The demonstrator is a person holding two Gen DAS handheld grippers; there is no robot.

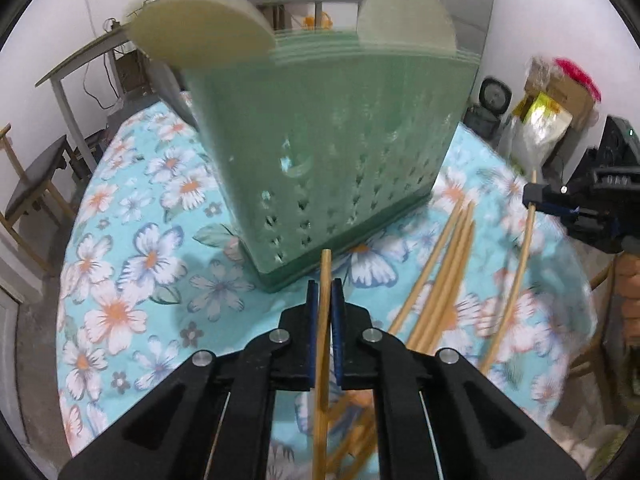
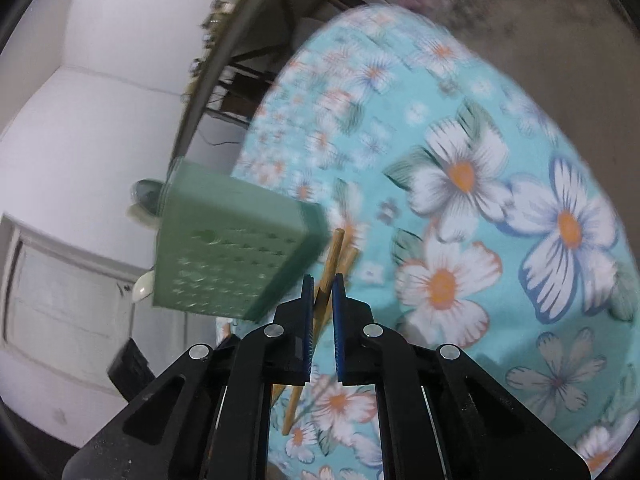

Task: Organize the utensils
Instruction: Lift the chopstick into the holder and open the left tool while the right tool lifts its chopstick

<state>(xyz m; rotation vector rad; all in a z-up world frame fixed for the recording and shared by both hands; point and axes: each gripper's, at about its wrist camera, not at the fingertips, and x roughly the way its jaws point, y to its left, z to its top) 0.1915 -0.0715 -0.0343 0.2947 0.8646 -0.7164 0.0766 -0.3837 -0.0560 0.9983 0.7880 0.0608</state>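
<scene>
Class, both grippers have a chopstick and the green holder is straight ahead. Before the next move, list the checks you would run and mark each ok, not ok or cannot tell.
1. Left gripper holds a chopstick: ok, jaws closed on the stick.
2. Right gripper holds its chopstick: ok, the stick is pinched between the jaws in both views.
3. Green holder stands upright on the table: ok.
4. Holder's top opening free: cannot tell, hidden from both cameras.
5. Loose chopsticks stay clear of the left gripper's path: ok, they lie to its right.
6. Picture sharp enough to aim: not ok, both views are blurred.
</scene>
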